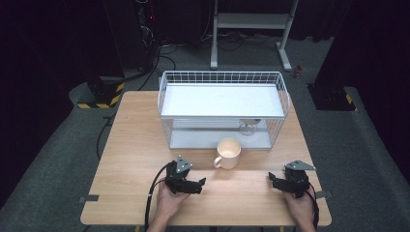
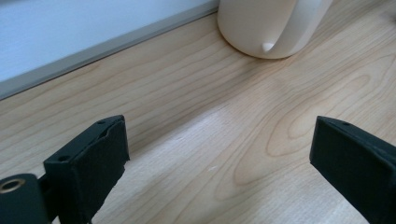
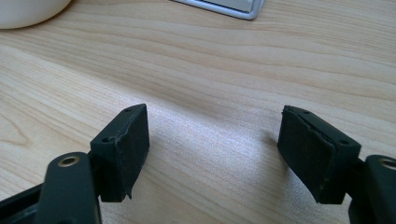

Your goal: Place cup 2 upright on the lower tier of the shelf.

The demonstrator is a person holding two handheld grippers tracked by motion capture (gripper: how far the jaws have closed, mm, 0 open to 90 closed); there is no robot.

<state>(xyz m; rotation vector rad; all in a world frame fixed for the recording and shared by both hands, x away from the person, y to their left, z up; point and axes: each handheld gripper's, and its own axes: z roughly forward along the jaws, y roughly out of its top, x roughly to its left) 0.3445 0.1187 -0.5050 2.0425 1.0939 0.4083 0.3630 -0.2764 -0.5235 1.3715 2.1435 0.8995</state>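
Lab recording bay, by the look of where I work: my wooden worktop (image 1: pixel 145 193) stands on grey carpet (image 1: pixel 58 159) amid dark surroundings, hazard-striped stand bases (image 1: pixel 99 99), loose cables (image 1: pixel 159 53) and a white metal frame (image 1: pixel 251 21) behind.

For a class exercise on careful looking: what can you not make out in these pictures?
- Mug: its inside is washed out in the high view; the top edge cuts it off in the left gripper view.
- Small thing under the wire rack's shelf: too small and screened by wires, high view.
- Left gripper: jaws open, nothing between them.
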